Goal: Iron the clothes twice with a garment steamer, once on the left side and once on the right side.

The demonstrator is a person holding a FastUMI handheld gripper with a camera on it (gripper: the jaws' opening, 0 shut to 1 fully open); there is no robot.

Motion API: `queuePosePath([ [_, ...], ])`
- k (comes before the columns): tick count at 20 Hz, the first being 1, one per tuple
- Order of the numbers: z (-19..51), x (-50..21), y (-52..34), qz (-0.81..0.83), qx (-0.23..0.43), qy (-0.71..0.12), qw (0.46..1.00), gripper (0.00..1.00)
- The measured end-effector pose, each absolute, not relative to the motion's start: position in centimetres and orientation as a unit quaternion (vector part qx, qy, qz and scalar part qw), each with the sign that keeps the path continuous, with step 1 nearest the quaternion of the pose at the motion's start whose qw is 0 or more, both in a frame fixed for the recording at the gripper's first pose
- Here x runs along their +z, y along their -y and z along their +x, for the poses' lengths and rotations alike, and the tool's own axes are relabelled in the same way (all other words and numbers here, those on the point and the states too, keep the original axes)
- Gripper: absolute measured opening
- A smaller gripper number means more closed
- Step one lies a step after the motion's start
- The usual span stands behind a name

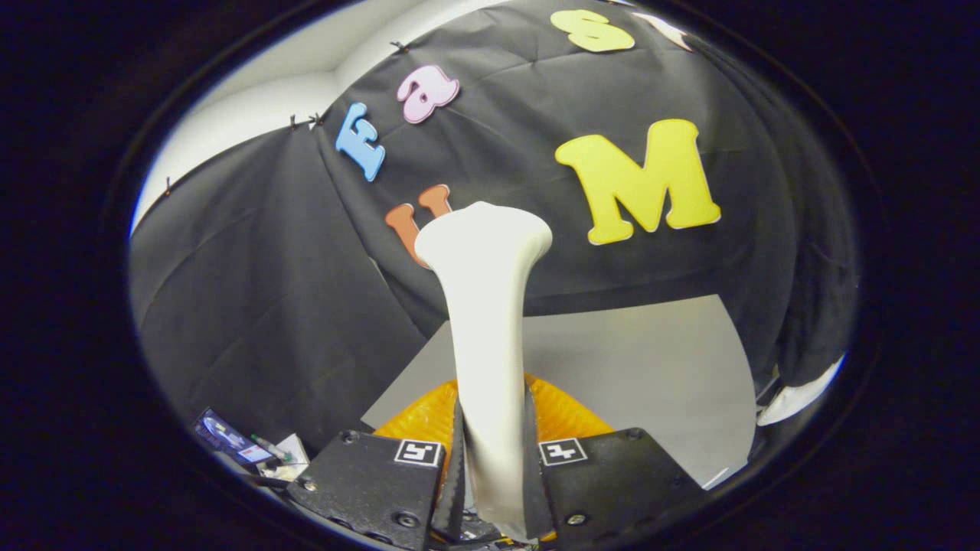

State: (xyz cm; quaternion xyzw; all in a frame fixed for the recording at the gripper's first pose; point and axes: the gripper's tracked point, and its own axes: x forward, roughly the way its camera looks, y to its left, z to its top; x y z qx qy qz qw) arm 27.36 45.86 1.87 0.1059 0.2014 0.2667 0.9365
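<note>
1. Gripper view: the gripper [494, 467] pinches one white steamer [490, 321] by its handle, both fingers pressed on it.
2. The steamer's flared head rises beyond the fingers.
3. One orange garment [563, 413] lies just ahead on one grey bench [658, 367].

Black cloth [253, 291] hangs creased as the booth's wall, clipped along its top edge; a pale wall and ceiling corner [306, 69] shows above it; below lies a grey table surface [651, 360]; clutter [253, 448] sits low beside the cloth.
</note>
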Motion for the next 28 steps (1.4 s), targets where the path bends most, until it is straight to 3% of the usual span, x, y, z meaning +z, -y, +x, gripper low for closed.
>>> queuePosePath([
  [12, 21.5, 5.4, -33.5, 0.135, 0.166, -0.113, 0.97, 0.33],
  [28, 21.8, 13.8, -8.1, 0.137, -0.014, 0.044, 0.989, 0.33],
])
